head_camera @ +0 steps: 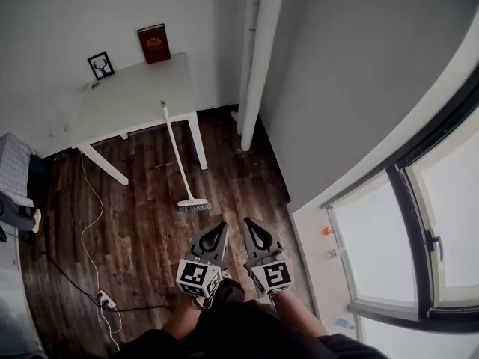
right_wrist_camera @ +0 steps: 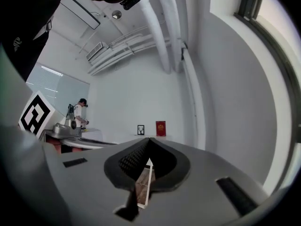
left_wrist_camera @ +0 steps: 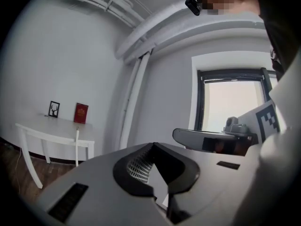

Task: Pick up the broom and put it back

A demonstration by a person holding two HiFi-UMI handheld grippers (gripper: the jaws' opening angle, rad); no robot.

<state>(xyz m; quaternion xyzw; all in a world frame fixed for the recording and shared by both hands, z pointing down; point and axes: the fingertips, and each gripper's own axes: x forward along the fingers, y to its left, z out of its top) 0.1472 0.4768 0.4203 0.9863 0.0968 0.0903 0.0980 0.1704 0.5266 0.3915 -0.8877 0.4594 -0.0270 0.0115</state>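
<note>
The left tool and right tool are sitting closed, empty; the broom is leaning on the tabletop at eleven o'clock.

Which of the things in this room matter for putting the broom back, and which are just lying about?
For the job:
- broom
- left gripper and right gripper, both shut and empty

Just lying about:
- white table
- red book
- framed deer picture
- power strip and white cable on the floor
</note>
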